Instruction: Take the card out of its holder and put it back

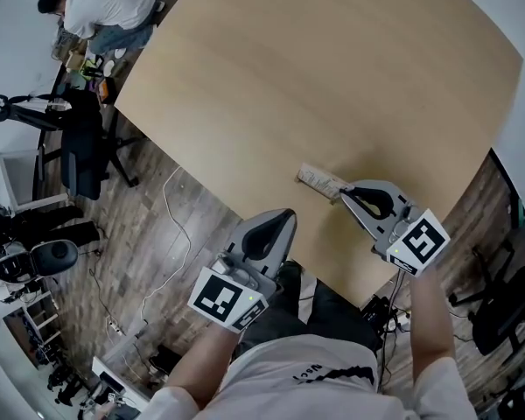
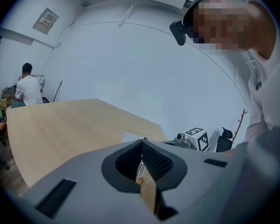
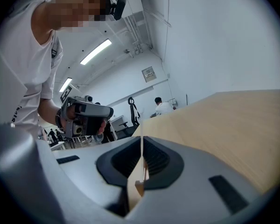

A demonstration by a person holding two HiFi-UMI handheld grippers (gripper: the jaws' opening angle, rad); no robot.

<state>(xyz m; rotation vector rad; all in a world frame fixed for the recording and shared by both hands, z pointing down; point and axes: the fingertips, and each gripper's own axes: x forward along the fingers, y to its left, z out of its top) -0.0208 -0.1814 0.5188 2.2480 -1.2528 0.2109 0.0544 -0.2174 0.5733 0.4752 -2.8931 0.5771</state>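
Note:
A flat beige card holder with the card in it lies low over the light wooden table, near its front edge. My right gripper is shut on the holder's near end. In the right gripper view the holder shows only as a thin pale edge rising between the closed jaws of my right gripper. My left gripper hangs off the table's edge above my lap, shut with nothing in it. From the left gripper view, the tips of my left gripper meet, and the pale holder lies beyond them.
A black office chair and cables are on the wood floor to the left. A person in a white shirt crouches at the far left corner. Another dark chair stands at the right.

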